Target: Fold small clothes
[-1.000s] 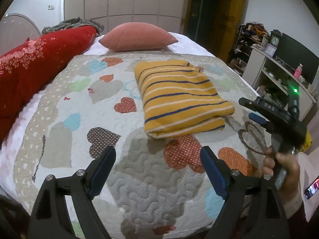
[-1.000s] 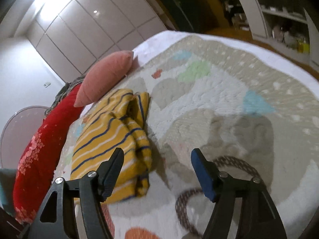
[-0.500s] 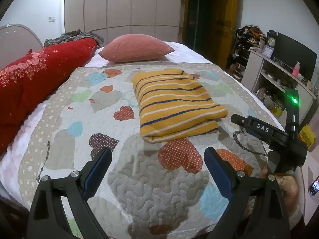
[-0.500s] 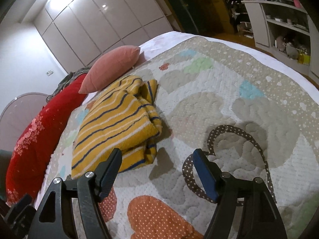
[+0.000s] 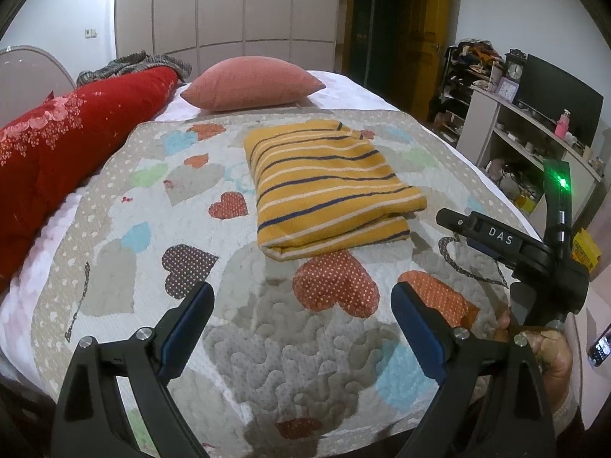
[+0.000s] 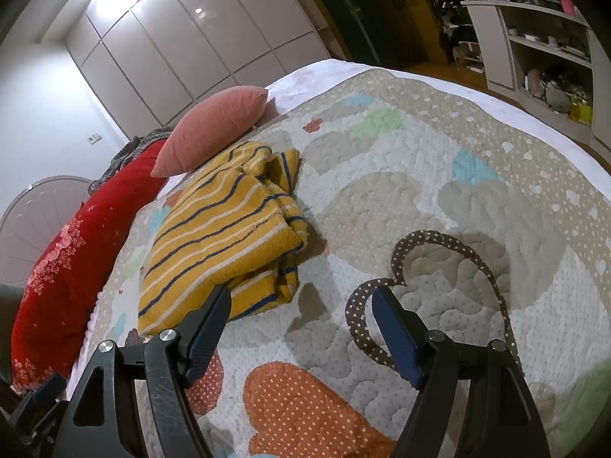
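Striped yellow sweater [image 5: 328, 187] lies folded on the heart-patterned quilt [image 5: 152, 229], in front of the pink pillow [image 5: 252, 87]. Both the left gripper [image 5: 301, 316] and right gripper [image 6: 301, 324] hover above the quilt, fingers spread wide, holding nothing, apart from the sweater.

text: "DAS" | on: black body of right gripper [image 5: 496, 238] | view: left wrist, at 3 o'clock | colour: white letters | other readable text: none

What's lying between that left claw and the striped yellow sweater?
Only bare quilt: left gripper and folded sweater have nothing between them, per the left wrist view.
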The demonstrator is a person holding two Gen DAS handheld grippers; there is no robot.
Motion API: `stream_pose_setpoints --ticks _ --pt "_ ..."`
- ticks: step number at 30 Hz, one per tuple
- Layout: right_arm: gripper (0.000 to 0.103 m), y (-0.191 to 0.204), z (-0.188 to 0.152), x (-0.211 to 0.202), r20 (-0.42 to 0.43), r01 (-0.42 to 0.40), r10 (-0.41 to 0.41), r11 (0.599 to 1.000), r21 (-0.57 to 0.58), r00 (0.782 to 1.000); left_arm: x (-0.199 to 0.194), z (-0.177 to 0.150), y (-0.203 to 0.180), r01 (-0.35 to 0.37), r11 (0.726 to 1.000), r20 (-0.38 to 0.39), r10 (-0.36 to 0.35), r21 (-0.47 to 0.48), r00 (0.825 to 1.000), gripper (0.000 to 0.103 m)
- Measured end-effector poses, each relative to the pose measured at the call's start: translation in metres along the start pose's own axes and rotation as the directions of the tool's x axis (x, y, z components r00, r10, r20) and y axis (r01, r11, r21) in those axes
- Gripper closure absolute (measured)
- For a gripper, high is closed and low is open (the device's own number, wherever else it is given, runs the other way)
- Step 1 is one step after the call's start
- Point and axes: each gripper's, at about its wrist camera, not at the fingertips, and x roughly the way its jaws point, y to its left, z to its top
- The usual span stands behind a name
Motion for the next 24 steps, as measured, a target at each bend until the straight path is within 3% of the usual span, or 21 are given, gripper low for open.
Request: stream_pose_setpoints --ticks 17,21,24 --pt "0.022 0.001 -0.007 0.006 -0.020 0.016 -0.016 1.000 -0.008 1.000 0.007 -0.005 0.006 -0.015 1.000 -0.013 0.014 -0.019 1.000 0.010" --pt "0.022 0.004 -0.009 0.009 -0.025 0.022 -0.022 1.000 -0.023 0.999 0.003 -0.006 0.008 -0.072 0.997 0.031 0.073 -0.012 0.997 0.010" --pt "0.022 0.009 -0.011 0.010 -0.027 0.028 -0.029 0.999 -0.040 0.999 -0.012 -0.006 0.008 -0.159 0.987 0.135 0.158 -0.002 0.978 0.010"
